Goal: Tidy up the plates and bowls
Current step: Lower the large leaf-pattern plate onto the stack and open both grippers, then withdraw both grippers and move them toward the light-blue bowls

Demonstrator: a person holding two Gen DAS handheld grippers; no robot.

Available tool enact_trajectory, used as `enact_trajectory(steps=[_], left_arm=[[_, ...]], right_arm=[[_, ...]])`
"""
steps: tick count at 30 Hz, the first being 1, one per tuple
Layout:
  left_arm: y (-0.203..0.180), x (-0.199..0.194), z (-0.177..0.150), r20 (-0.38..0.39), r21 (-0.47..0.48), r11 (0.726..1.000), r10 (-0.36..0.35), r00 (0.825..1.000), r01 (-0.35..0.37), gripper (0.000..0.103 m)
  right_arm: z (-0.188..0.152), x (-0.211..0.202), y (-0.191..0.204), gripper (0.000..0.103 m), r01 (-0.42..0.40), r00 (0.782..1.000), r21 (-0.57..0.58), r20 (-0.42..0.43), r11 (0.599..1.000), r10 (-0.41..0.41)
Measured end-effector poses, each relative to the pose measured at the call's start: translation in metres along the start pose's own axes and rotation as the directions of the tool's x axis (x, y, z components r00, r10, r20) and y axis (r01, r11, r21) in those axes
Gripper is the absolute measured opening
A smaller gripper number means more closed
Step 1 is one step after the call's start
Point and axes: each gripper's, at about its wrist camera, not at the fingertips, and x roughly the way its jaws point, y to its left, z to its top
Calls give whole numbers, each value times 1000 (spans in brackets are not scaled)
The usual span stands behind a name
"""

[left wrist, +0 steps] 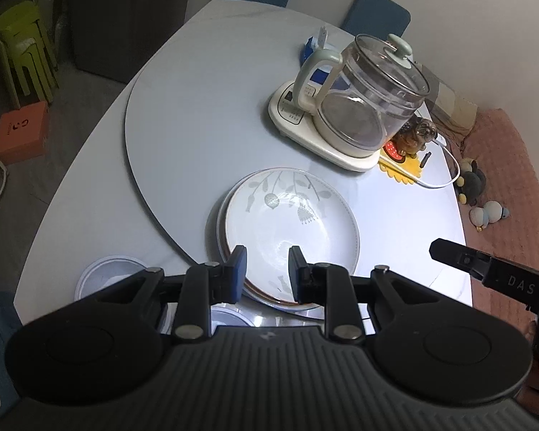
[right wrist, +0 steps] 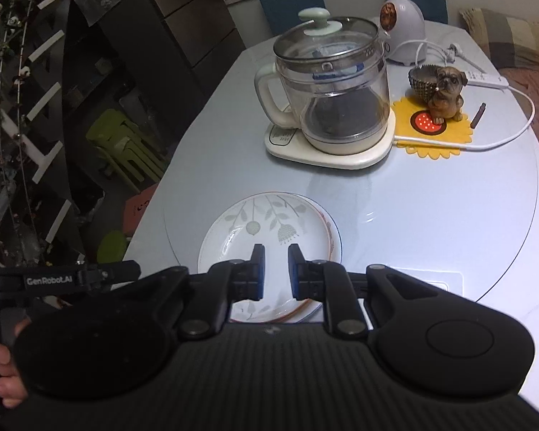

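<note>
A stack of white plates with a grey leaf pattern on top [left wrist: 291, 230] lies on the round turntable; it also shows in the right wrist view [right wrist: 266, 237]. My left gripper [left wrist: 267, 269] is open and empty, hovering over the near edge of the stack. My right gripper [right wrist: 276, 269] is open and empty, also over the near edge of the stack. A white bowl [left wrist: 104, 276] sits on the table at the lower left, and another bowl [left wrist: 230, 318] is mostly hidden under the left gripper.
A glass kettle on a cream base [left wrist: 355, 107] [right wrist: 330, 97] stands behind the plates. A dog figurine [right wrist: 445, 89] on a yellow mat, a white cable [right wrist: 503, 136] and a white appliance [right wrist: 404, 32] sit at the back right. Blue chairs stand behind the table.
</note>
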Motion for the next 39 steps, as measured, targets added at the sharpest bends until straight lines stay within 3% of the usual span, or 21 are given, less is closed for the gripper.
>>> enact_trajectory(steps=[12, 24, 25, 27, 29, 34, 39], left_arm=[[-19, -89, -75, 132, -7, 1000, 13, 991, -13, 28], [-25, -151, -144, 200, 4, 998, 57, 978, -59, 49], [-25, -154, -147, 203, 4, 998, 60, 977, -62, 53], [-25, -160, -155, 208, 5, 998, 67, 976, -69, 62], [-25, -165, -161, 214, 4, 996, 82, 973, -85, 71], [-24, -170, -171, 223, 4, 994, 105, 969, -108, 89], [-19, -171, -175, 226, 4, 992, 125, 966, -129, 96]], right_arm=[[-48, -83, 17, 18, -31, 994, -77, 103, 997, 38], [-98, -123, 31, 20, -31, 990, -149, 131, 988, 51], [-102, -125, 31, 26, -26, 991, -148, 129, 989, 45], [-107, -128, 30, 69, -22, 990, -148, 131, 989, 42], [-113, -131, 29, 86, -5, 989, -143, 144, 990, 26], [-125, -131, 29, 84, -10, 993, -147, 111, 989, 27], [-134, -131, 33, 84, -21, 996, -143, 87, 989, 34]])
